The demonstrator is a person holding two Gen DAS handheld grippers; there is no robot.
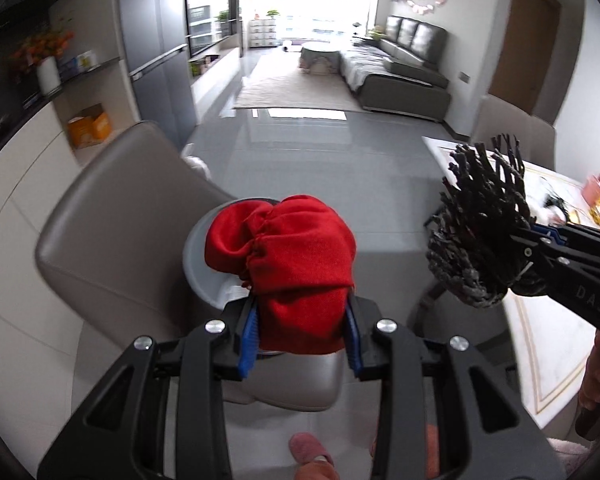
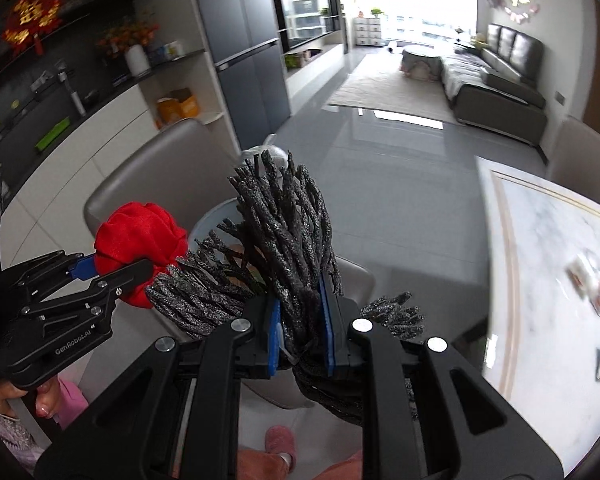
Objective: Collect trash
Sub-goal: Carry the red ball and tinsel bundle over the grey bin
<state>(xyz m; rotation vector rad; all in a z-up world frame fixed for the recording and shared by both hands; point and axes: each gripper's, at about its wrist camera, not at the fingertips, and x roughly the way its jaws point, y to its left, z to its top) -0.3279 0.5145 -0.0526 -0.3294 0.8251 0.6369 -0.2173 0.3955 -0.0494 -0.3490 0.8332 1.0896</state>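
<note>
The right gripper point(image 2: 300, 320) clamps black cords point(image 2: 288, 232) above the bin point(image 2: 216, 216); left of them, the left gripper point(image 2: 112, 276) grips a red cloth point(image 2: 140, 236).

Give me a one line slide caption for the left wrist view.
Left claw grips a red cloth pouch above a grey bin, beside the right claw holding black cords.

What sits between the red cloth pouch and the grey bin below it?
Nothing; in the left wrist view the red cloth pouch, clamped in the left gripper, overlaps the grey bin rim with no object between.
</note>
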